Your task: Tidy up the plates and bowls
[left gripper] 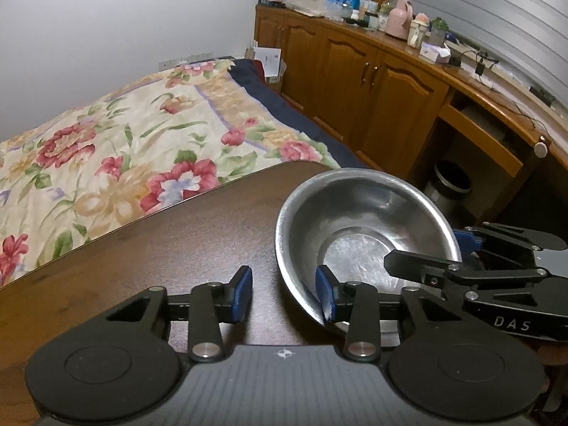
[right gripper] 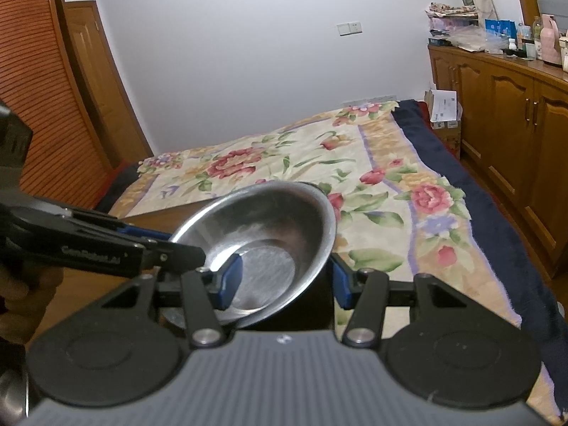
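Your steel bowl (left gripper: 358,234) sits tilted at the near right part of the dark table (left gripper: 177,248). Both grippers straddle its rim: your left gripper (left gripper: 284,296) at the near-left rim, its jaws apart and not pressing, your right gripper (right gripper: 284,280) across the right wall, also apart, nothing gripped.

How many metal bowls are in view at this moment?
1: the steel bowl, tilted at the wooden table's edge, between the left gripper and right gripper. Any bowl or plate beneath it would be hidden.
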Tool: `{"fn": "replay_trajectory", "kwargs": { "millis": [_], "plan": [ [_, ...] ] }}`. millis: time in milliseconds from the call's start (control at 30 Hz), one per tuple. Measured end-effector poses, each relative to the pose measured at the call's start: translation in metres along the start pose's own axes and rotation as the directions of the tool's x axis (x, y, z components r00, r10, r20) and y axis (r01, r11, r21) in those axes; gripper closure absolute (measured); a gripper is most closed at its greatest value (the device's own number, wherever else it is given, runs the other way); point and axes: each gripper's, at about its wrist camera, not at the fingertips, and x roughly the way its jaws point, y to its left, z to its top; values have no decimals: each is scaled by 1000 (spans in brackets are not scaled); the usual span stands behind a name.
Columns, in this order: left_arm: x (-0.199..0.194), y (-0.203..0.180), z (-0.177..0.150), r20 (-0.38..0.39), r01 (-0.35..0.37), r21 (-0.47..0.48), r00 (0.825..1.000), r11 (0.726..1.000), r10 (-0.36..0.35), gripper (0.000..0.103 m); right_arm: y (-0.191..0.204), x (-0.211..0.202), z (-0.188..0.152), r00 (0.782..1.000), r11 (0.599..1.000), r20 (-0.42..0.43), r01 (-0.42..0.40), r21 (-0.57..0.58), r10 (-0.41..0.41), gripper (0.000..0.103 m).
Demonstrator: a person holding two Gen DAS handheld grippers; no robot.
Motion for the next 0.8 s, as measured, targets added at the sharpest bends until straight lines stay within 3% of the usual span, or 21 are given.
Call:
{"fn": "replay_trajectory", "kwargs": {
  "millis": [67, 133, 267, 433, 800],
  "plan": [
    [1, 0, 0, -14, 6, -4, 1000, 1000, -6, 83, 0, 1, 0, 1000, 1000, -6, -4, 6, 4, 55],
    [-2, 0, 0, -2, 5, -9, 1000, 1000, -5, 86, 0, 1, 0, 1000, 1000, -10, -11, 11, 11, 66],
    [-15, -1, 0, 38, -15, -12, 999, 1000, 15, 89, 5, 0, -1, 1000, 1000, -23, 4, -6, -4, 79],
    [-37, -2, 2, 86, -6, -4, 996, 1000, 6, 90, 7, -9, 4, 1000, 1000, -4, 6, 9, -6, 86],
    [-99, -11, 4, 208, -27, 28, 978, 999, 21, 90, 30, -48, 25, 995, 1000, 96, 6, 2, -7, 88]
  ]
}}
